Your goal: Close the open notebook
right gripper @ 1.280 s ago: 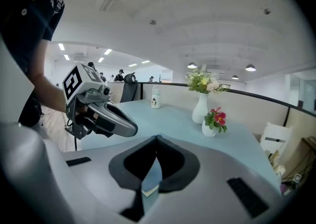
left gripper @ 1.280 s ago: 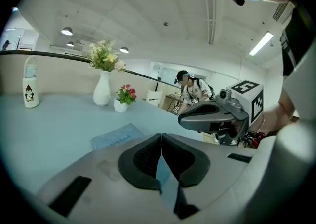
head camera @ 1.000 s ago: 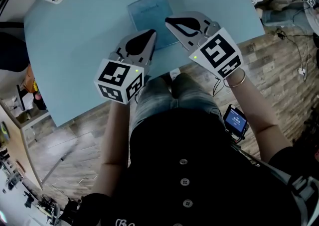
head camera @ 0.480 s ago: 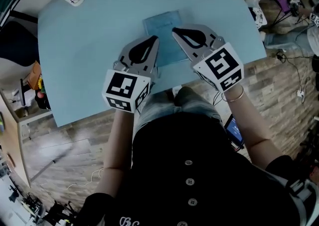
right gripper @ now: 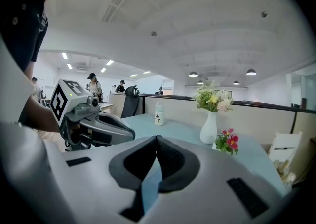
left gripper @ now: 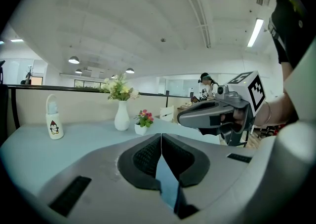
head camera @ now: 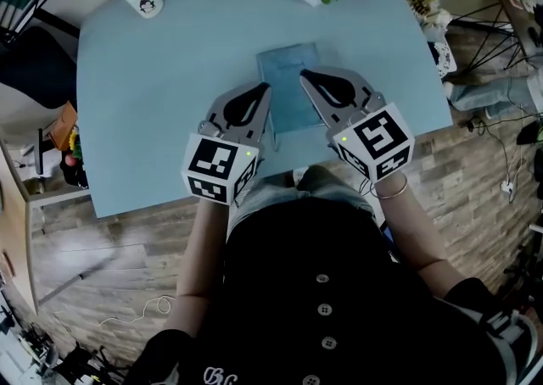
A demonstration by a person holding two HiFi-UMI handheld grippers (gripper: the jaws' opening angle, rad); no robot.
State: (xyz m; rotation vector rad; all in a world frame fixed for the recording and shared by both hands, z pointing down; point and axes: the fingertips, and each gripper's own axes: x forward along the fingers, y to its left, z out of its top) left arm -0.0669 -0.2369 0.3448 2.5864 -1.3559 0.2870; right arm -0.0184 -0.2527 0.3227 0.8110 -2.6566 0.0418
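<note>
Found notebook (head camera: 287, 85) lying flat on pale blue counter (head camera: 153, 95), close to near edge, just beyond both tool tips. Read it as already shut: single blue cover, rectangular, thin, smooth. Judged it light, cover flexible, likely to slide on slick counter; would have gripped free edge opposite spine and pinned it with other tool. Saw left tool (head camera: 264, 89) pinched fully together, empty. Saw right tool (head camera: 303, 76) likewise closed, holding nothing.
</note>
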